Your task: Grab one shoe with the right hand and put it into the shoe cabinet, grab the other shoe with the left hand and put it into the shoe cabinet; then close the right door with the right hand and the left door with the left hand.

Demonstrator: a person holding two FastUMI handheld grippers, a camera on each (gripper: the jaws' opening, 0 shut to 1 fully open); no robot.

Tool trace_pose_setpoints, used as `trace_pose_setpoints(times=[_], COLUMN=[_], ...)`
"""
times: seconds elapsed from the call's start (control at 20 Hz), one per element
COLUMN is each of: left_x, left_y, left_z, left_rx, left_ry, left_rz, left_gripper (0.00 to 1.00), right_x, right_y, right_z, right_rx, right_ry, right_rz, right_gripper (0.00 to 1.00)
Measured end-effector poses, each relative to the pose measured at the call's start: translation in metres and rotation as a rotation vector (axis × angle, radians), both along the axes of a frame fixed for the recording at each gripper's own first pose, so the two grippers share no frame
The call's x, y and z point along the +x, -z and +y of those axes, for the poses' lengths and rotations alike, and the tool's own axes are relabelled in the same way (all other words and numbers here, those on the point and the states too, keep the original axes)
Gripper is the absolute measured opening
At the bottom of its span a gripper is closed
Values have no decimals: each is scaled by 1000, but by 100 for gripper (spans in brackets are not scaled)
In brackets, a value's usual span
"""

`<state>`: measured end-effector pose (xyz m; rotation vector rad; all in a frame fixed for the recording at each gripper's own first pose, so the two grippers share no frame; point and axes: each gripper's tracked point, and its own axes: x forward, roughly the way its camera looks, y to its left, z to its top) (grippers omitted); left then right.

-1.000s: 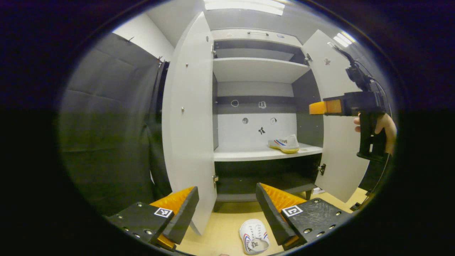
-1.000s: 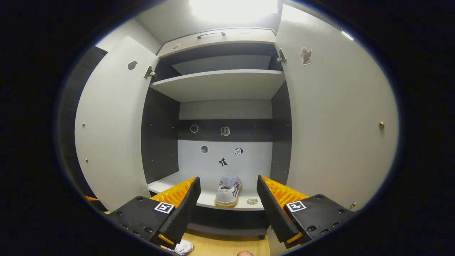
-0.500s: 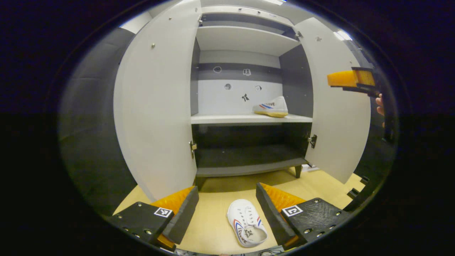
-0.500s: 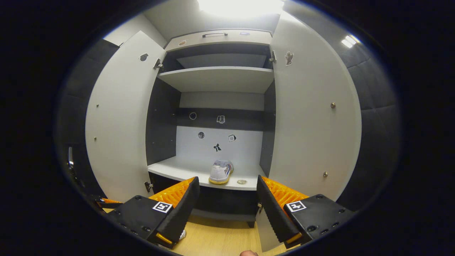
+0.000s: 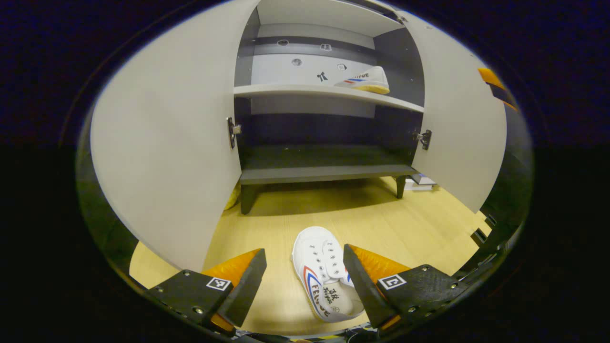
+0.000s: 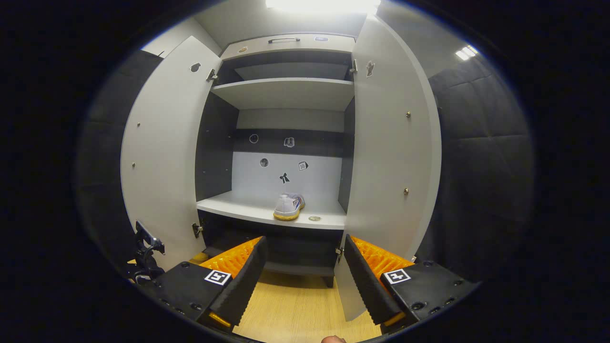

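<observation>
A white shoe with red and blue stripes (image 5: 325, 274) lies on the wooden floor (image 5: 391, 224) in the left gripper view, toe toward the cabinet. My left gripper (image 5: 303, 286) hangs open just above it, its right finger close over the shoe's side. The other white shoe (image 5: 364, 81) (image 6: 288, 206) rests on the cabinet's middle shelf (image 6: 248, 207), toward the right. Both cabinet doors stand wide: left door (image 5: 171, 143) (image 6: 159, 152) and right door (image 5: 460, 128) (image 6: 388, 152). My right gripper (image 6: 303, 281) is open and empty, back from the cabinet front, level with the lower compartment.
An upper shelf (image 6: 286, 90) and a dark bottom shelf (image 5: 324, 172) hold nothing. The cabinet stands on short legs (image 5: 401, 186). Padded dark walls (image 6: 481, 157) flank it. Part of the right gripper (image 5: 495, 85) shows at the left gripper view's right edge.
My left gripper has dropped toward the floor shoe, which now sits between its fingers. My right gripper has drawn back from the cabinet, so the shelf shoe looks smaller.
</observation>
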<state>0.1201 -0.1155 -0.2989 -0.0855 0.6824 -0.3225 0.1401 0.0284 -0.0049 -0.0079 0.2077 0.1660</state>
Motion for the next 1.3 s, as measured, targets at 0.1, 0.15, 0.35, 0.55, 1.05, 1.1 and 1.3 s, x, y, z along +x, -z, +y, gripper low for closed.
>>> trace_pose_setpoints(times=[0.1, 0.15, 0.35, 0.55, 1.05, 1.1, 1.3], left_x=[-2, -2, -8, -15, -18, -21, -23], left_y=[22, 33, 65, 87, 107, 107, 104], left_z=[-1, -1, -4, -4, -10, -13, -25], left_rx=[5, 3, 10, 36, -17, -37, -49], left_ry=[0, 1, 15, 19, 24, 21, 42], left_rz=[48, 74, 161, 231, 313, 326, 317], left_gripper=[96, 96, 96, 96, 93, 91, 51], right_x=[-5, -6, -12, -14, -17, -16, -15], right_y=[3, 5, 15, 21, 51, 52, 61], right_z=[-5, -6, -9, -10, 11, 12, 10], right_rx=[1, 4, 3, -11, -17, -16, -18], right_ry=[8, 11, 16, 13, -39, -41, -36], right_rz=[9, 13, 39, 54, 121, 123, 144], right_gripper=[96, 96, 100, 100, 100, 100, 100])
